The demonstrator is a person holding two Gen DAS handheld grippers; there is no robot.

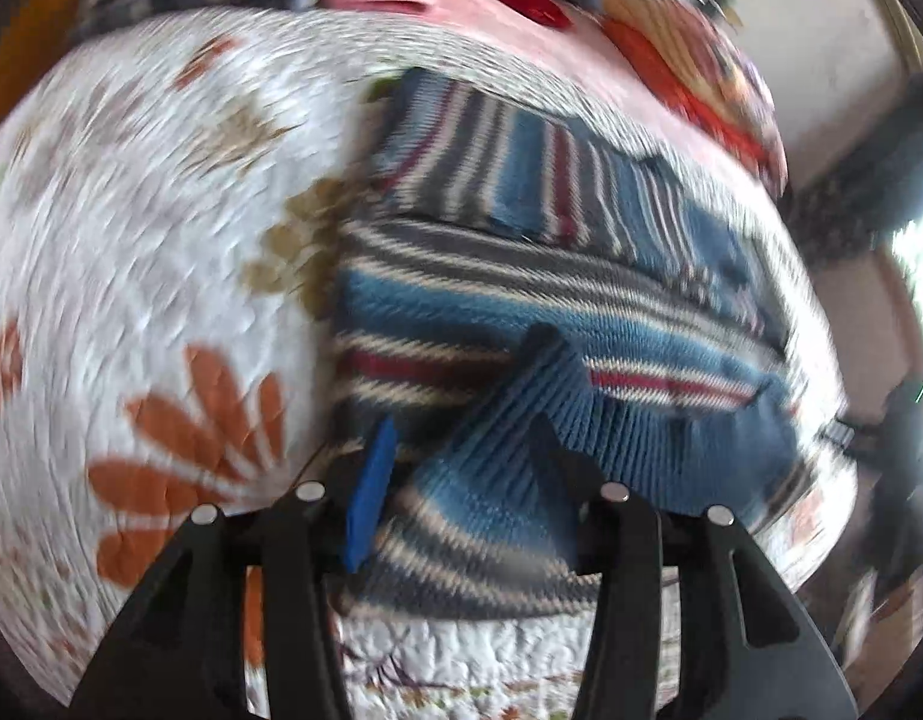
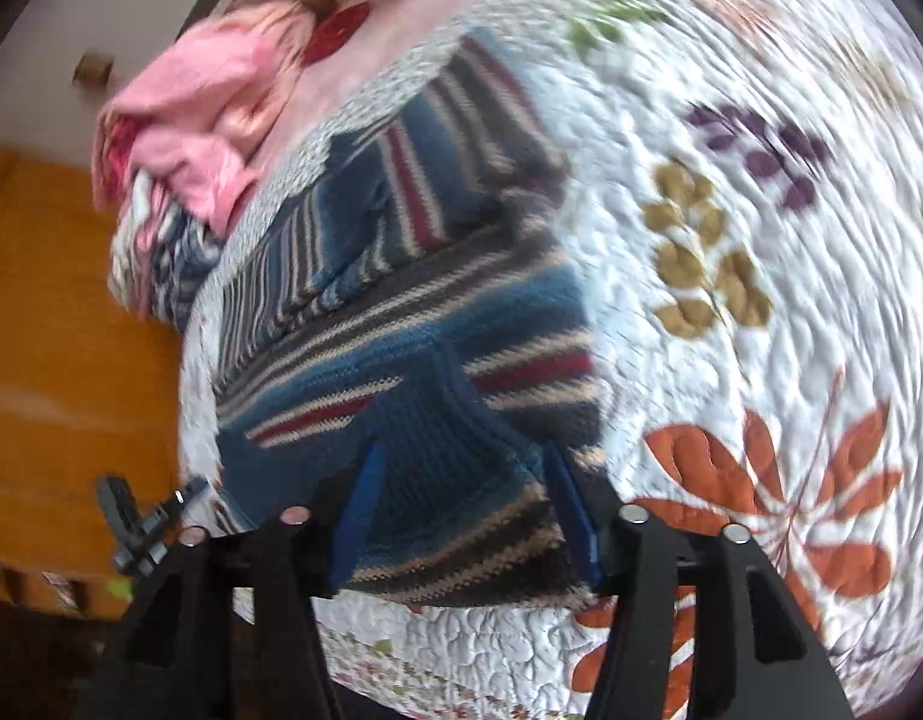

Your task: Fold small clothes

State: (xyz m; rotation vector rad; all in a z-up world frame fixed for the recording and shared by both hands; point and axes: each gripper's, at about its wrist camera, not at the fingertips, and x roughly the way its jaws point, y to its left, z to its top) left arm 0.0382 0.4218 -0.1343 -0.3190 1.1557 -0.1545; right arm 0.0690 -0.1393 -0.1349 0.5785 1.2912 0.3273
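A blue knit sweater point(image 1: 521, 300) with grey, cream and red stripes lies partly folded on a floral quilt point(image 1: 131, 240). My left gripper point(image 1: 461, 450) is open at its near edge. A raised fold of the ribbed hem point(image 1: 497, 462) sits between the fingers and drapes over the right one. In the right wrist view the same sweater point(image 2: 413, 312) fills the middle. My right gripper point(image 2: 461, 492) is open too, its blue pads point(image 2: 359, 510) on either side of the near ribbed hem point(image 2: 443, 468). Both views are motion-blurred.
A pile of pink clothing point(image 2: 203, 120) and other striped garments point(image 2: 161, 264) lies beyond the sweater near the quilt's edge. An orange surface point(image 2: 59, 330) runs beside the bed. The other gripper point(image 2: 137, 522) shows at the lower left. Red patterned fabric point(image 1: 689, 78) lies at the back.
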